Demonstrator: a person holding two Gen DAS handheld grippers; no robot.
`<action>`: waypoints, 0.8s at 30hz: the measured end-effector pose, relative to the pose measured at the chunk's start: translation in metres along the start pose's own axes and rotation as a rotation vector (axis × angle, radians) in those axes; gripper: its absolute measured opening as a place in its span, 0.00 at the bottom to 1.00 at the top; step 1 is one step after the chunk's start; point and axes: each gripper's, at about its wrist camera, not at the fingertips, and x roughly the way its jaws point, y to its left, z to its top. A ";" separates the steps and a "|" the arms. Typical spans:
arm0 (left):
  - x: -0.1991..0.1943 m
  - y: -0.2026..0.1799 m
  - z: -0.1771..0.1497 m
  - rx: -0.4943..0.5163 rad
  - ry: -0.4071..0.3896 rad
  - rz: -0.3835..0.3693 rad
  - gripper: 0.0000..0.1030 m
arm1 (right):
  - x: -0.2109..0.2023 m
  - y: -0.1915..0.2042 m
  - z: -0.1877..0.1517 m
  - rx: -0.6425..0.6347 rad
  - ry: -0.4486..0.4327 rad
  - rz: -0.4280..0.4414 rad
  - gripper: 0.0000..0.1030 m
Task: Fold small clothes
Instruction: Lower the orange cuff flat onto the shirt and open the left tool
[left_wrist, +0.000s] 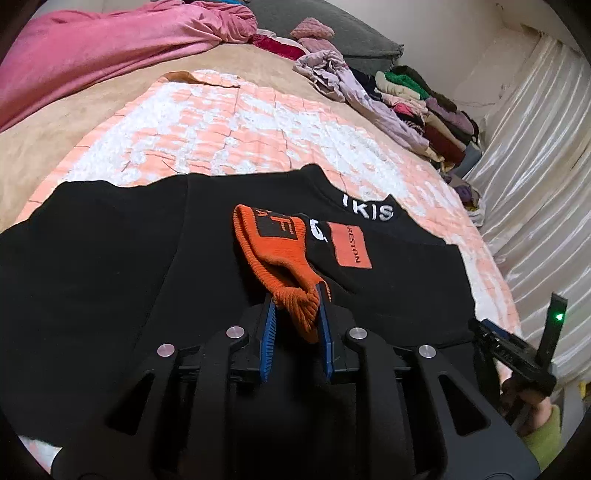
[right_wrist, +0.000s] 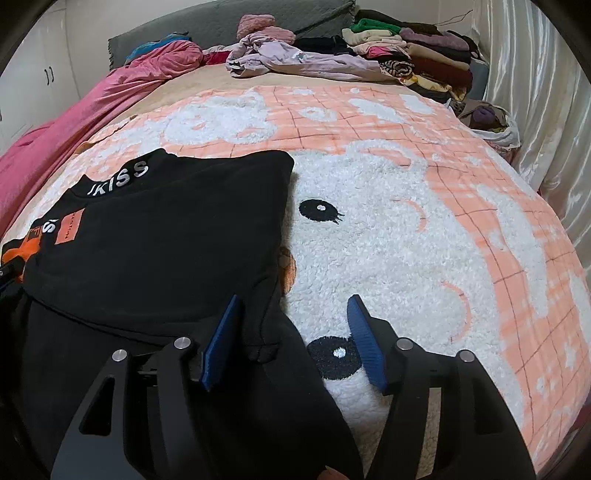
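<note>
Left gripper (left_wrist: 295, 295), nearest its camera, pinches the bunched orange ribbed cuff (left_wrist: 275, 251) between blue pads (left_wrist: 266, 334); cuff lies on top of the black sweatshirt (left_wrist: 110, 266), just left of its orange patch (left_wrist: 349, 249). Right gripper (right_wrist: 293, 306) stands spread with nothing pressed, left pad over the sweatshirt's near right edge, right pad over bare fleece. Sweatshirt lies flat on the pink-and-white blanket (right_wrist: 406, 240), white-lettered collar (right_wrist: 118, 177) at the far side; stacked folded clothes (right_wrist: 413, 55) sit far right beside a loose lilac garment (right_wrist: 291, 61).
</note>
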 end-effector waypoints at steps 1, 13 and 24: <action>-0.003 0.000 0.001 0.003 -0.010 0.003 0.12 | -0.001 -0.001 0.000 0.011 -0.001 0.008 0.59; -0.012 0.009 -0.001 0.014 0.006 0.039 0.17 | -0.026 0.016 0.014 -0.011 -0.078 0.052 0.59; -0.042 -0.010 0.002 0.124 -0.178 0.131 0.17 | -0.031 0.051 0.018 -0.087 -0.121 0.131 0.59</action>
